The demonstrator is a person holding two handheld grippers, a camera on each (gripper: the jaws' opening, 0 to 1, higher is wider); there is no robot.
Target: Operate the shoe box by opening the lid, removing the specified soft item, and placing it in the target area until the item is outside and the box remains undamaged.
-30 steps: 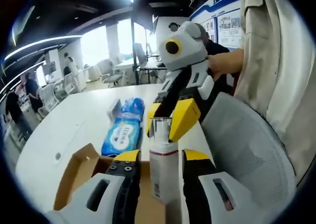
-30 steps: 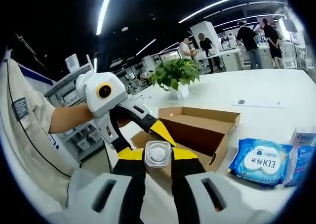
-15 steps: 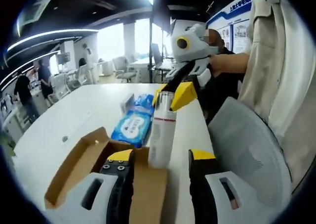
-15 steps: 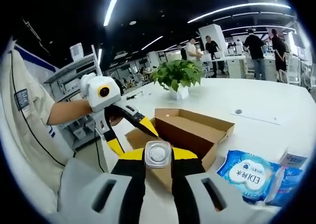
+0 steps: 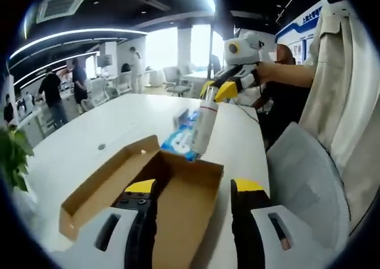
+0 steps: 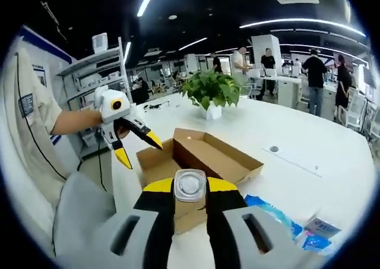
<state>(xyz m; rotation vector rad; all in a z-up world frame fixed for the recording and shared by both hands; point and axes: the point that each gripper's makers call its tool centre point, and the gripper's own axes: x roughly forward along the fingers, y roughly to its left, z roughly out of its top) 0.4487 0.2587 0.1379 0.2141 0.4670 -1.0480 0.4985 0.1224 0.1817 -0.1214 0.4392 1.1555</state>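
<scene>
The brown cardboard shoe box (image 5: pixel 178 192) lies open on the white table (image 5: pixel 89 144), its lid folded back. My left gripper (image 5: pixel 193 187) stands open over the box's near end, nothing between its jaws. Beyond it my right gripper (image 5: pixel 217 92) is shut on the top of a white bottle (image 5: pixel 205 123) that hangs above the table past the box. In the right gripper view the bottle's clear cap (image 6: pixel 190 184) sits clamped in my right gripper (image 6: pixel 190 189), with the box (image 6: pixel 202 162) below and my left gripper (image 6: pixel 141 150) open at the left.
A blue wipes pack (image 5: pixel 181 139) lies past the box, and shows again (image 6: pixel 276 218) beside a small blue carton (image 6: pixel 317 230). A potted plant (image 6: pixel 211 91) stands on the table. A grey mesh chair (image 5: pixel 303 168) is close by. People stand far off.
My right gripper has carried the bottle up and away from between my left gripper's jaws, out past the box. The two grippers are now much farther apart.
</scene>
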